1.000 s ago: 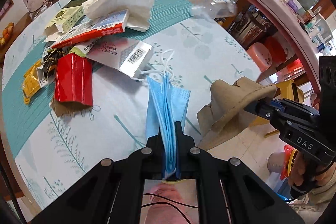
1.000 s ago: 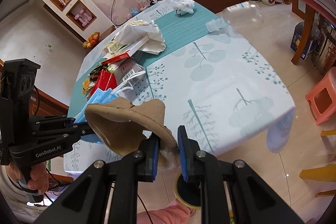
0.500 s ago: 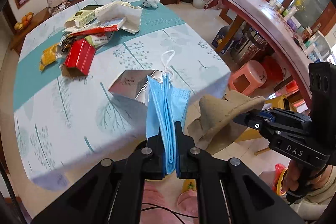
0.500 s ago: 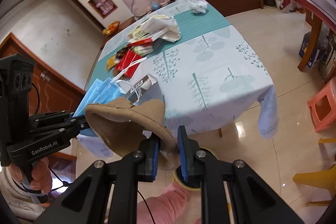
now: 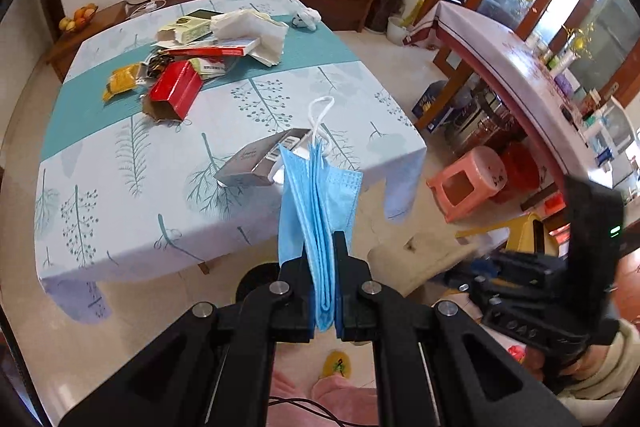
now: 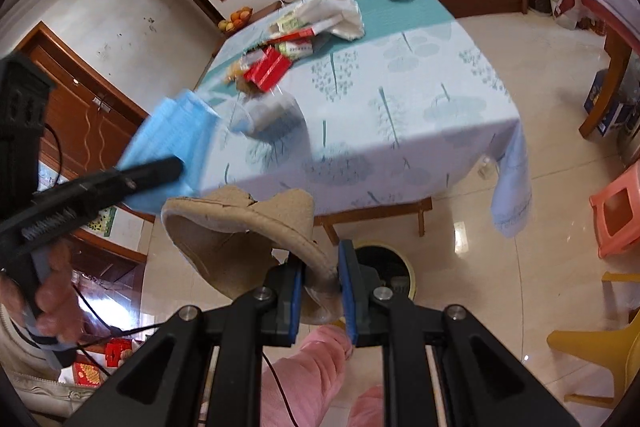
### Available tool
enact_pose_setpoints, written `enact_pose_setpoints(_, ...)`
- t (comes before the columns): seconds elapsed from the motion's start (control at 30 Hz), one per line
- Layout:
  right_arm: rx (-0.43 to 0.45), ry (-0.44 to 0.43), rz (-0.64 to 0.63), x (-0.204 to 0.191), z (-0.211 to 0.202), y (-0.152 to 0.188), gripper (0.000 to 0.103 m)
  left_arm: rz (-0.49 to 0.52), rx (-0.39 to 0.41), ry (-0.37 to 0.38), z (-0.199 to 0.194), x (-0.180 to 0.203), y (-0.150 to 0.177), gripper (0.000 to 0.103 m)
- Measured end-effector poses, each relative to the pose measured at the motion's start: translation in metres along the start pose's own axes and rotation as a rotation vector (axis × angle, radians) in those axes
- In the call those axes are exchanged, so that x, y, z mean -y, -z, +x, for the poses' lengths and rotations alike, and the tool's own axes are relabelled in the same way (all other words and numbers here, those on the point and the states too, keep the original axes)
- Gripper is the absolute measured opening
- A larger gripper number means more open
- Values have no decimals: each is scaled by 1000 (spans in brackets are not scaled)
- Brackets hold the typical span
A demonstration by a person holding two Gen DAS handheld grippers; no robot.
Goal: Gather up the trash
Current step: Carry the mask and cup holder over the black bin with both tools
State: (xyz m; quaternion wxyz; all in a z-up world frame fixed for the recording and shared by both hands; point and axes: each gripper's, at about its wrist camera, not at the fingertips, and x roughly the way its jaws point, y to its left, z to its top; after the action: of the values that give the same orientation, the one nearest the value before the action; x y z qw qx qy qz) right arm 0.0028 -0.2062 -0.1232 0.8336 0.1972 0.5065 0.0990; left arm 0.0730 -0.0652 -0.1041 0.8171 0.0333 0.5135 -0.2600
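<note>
Left tool (image 5: 323, 287) pinching a folded blue mask (image 5: 320, 203), right tool (image 6: 320, 297) clamped on torn brown cardboard (image 6: 240, 227), littered counter (image 5: 120, 211) beyond, bin (image 6: 396, 267) below.

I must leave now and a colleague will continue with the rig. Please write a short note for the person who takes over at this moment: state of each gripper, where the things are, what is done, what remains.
Left gripper: shut on the blue face mask, held off the table.
Right gripper: shut on the torn brown cardboard piece, over the floor.
Bin: dark, round, on the floor just beyond the right gripper.
Done: both pieces picked up.
Left: drop both into the bin, then clear the table: grey box near the front edge, red box, yellow wrapper, paper pile, white wad at the back.
</note>
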Motion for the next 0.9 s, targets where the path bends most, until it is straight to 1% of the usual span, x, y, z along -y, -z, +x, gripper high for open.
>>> enact_pose_setpoints(0.13, -42, 3, 22, 4, 12, 13, 16, -13, -8, 18, -6, 1, 11, 4)
enact_pose_setpoints(0.27, -82, 6, 49, 9, 27, 24, 16, -9, -36, 37, -3, 5, 26, 4)
enact_pose_setpoints(0.47, -143, 31, 108, 24, 63, 41, 16, -18, -109, 68, 22, 4, 50, 4)
enact_pose_setpoints(0.57, -166, 64, 164, 38, 89, 51, 16, -24, -157, 87, 47, -5, 60, 4)
enact_pose_setpoints(0.7, -200, 141, 226, 60, 133, 65, 16, -58, -238, 104, 97, -24, 82, 4)
enact_pose_setpoints(0.77, -208, 177, 248, 70, 157, 74, 16, -67, -271, 111, 125, -33, 96, 4)
enact_pose_setpoints(0.9, -229, 225, 281, 91, 211, 92, 16, -79, -328, 108, 201, -55, 130, 4)
